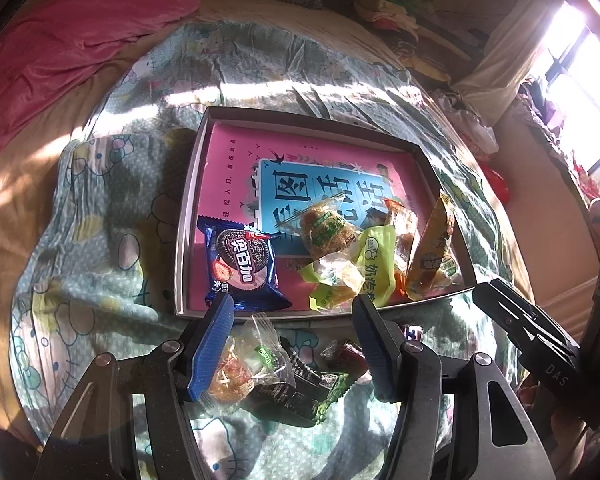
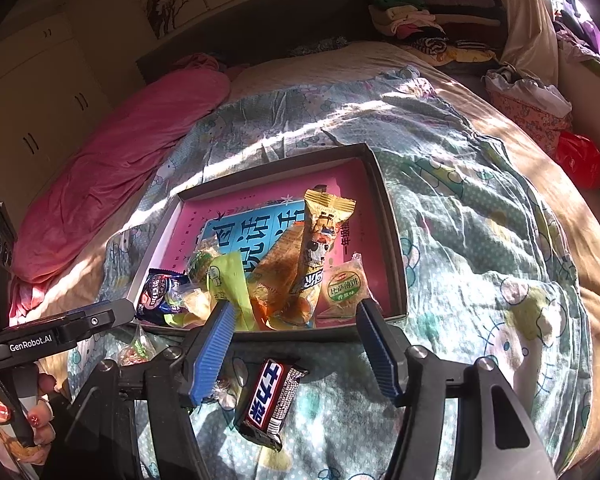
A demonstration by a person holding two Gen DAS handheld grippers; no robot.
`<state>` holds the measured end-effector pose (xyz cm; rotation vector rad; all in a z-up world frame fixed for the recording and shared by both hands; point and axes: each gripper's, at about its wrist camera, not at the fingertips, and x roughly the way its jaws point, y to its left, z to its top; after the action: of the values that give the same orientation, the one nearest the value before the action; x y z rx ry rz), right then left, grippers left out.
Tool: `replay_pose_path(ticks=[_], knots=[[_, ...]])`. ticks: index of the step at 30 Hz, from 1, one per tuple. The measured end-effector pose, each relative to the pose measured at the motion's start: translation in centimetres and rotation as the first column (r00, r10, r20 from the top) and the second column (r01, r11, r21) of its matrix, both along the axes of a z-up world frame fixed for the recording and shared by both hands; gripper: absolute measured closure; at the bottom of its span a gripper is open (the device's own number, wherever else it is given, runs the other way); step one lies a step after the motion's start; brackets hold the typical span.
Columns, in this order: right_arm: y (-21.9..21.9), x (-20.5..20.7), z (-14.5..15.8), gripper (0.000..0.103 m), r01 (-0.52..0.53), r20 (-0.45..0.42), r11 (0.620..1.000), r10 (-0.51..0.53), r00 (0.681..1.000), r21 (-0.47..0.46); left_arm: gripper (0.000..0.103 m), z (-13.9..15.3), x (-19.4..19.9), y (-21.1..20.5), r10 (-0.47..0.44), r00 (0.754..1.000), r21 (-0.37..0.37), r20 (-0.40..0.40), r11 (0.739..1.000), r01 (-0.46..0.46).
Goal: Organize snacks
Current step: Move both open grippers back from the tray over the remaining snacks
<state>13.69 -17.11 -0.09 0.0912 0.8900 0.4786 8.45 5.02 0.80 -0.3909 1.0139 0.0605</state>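
Step in hand: the loose snacks on the bedspread point(image 1: 100, 280) are being gathered into the shallow box point(image 1: 188, 216); by judgement the job is about half done, since several packets already lie in the box and a few are left outside it.
Box contents, left to right: a blue cookie packet point(image 1: 242, 264) is seen at the near left corner, then a heap of clear, green and orange wrapped cakes point(image 1: 340, 264), and at the right, in the right wrist view, a round cracker packet point(image 2: 343, 286).
Left gripper point(image 1: 294, 316): its jaws are parted and nothing is clamped; no pad is seen pressing on a wrapper. It is pointed steeply down over a clear candy packet point(image 1: 240, 372) and a dark green-edged packet point(image 1: 300, 388), which lie on the cloth just short of the box's near wall.
Left hand point(image 2: 20, 412): it is seen wrapped round the handle at the lower left of the right wrist view.
Right gripper point(image 2: 296, 322): its jaws are also released and empty; it is tilted down with a dark chocolate bar point(image 2: 272, 400) lying on the bedspread between and below its fingers, untouched.
Next move, as judged: either gripper would have to be lowered and closed across a packet's narrow width, then lifted over the box wall. Crinkly wrappers may slip.
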Motion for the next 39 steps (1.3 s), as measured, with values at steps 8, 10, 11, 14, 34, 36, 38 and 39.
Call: replay_pose_path(ticks=[8,10,11,14,34,36,38,39], knots=[[0.0,-0.7,0.2,0.04,-0.002,0.012,1.0,0.002,1.0,-0.017,0.032,0.2,-0.5,-0.2,-0.007,1.0,0.002,0.005,1.0,0.007],[-0.1,-0.7,0.3,0.04,0.001,0.016,1.0,-0.001,1.0,-0.019,0.031,0.2,-0.5,-0.3,-0.007,1.0,0.003,0.001,1.0,0.007],[-0.1,-0.8,0.3,0.04,0.002,0.017,1.0,-0.002,1.0,-0.019,0.031,0.2,-0.6,-0.3,-0.007,1.0,0.005,0.001,1.0,0.007],[-0.1,-0.9,0.4,0.038,0.001,0.019,1.0,-0.001,1.0,-0.021,0.03,0.2,-0.7,-0.4,-0.01,1.0,0.02,-0.002,1.0,0.01],[2.1,-2.1,-0.1,0.038,-0.072,0.02,0.996,0.073,0.997,-0.051,0.03,-0.6,-2.3,0.8,0.009,1.0,0.019,-0.025,1.0,-0.008],[2.4,-2.3,-0.2,0.038,-0.082,0.018,0.995,0.083,0.996,-0.056,0.03,-0.6,-2.5,0.9,0.011,1.0,0.018,-0.026,1.0,-0.011],[2.7,-2.4,-0.3,0.038,-0.092,0.016,0.994,0.093,0.996,-0.06,0.03,-0.7,-2.6,1.1,0.014,1.0,0.018,-0.028,1.0,-0.014],[2.9,-2.5,-0.4,0.038,-0.097,0.014,0.993,0.098,0.995,-0.061,0.03,-0.7,-2.7,1.1,0.016,0.999,0.019,-0.029,1.0,-0.015]])
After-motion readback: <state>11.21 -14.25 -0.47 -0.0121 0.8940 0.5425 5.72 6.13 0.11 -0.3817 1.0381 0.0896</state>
